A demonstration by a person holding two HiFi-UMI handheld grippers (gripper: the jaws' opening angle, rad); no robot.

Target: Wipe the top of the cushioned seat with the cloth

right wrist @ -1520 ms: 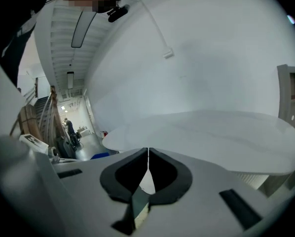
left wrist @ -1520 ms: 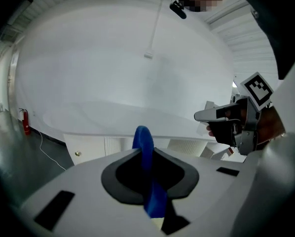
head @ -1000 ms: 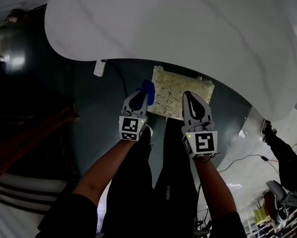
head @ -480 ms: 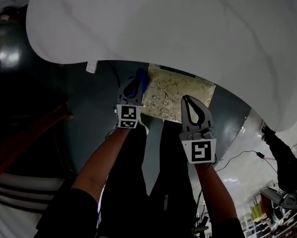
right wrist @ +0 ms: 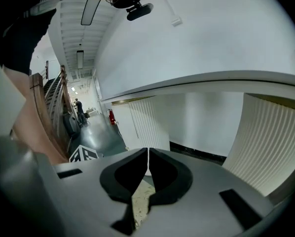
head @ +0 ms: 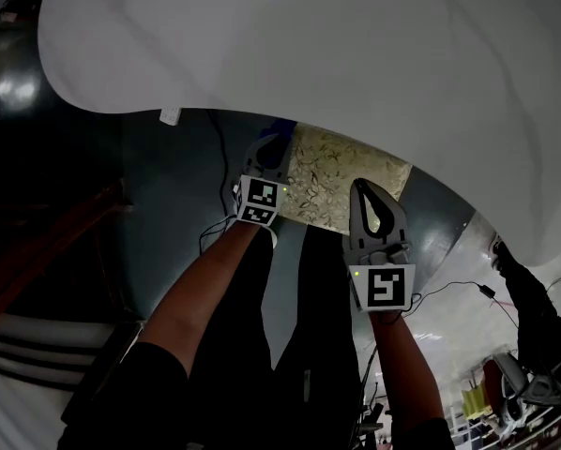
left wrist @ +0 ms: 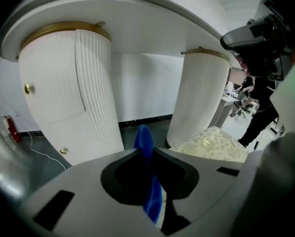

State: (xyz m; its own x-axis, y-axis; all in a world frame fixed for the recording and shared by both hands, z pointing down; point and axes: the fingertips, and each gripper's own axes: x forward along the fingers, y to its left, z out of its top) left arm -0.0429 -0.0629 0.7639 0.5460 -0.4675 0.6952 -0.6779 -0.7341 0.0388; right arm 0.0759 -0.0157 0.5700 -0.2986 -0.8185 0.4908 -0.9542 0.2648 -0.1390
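The cushioned seat (head: 341, 176) is a cream patterned pad, half tucked under a large white tabletop (head: 318, 54). My left gripper (head: 271, 143) is shut on a blue cloth (left wrist: 145, 147) and hovers over the seat's left edge; the cloth pokes past the jaw tips. In the left gripper view the cushioned seat (left wrist: 214, 144) lies low right, beside a ribbed white pedestal (left wrist: 199, 98). My right gripper (head: 370, 195) is shut with nothing in it, near the seat's front right corner. A strip of cushioned seat (right wrist: 140, 201) shows under its jaws.
The white tabletop overhangs most of the head view. Two ribbed white pedestals (left wrist: 73, 93) stand on the dark glossy floor (head: 177, 195). A cable (head: 219, 157) trails on the floor left of the seat. Another person (head: 534, 298) stands at the right edge.
My left gripper has moved forward and a little right with the blue cloth, up to the tabletop's edge over the seat. The right gripper has barely shifted.
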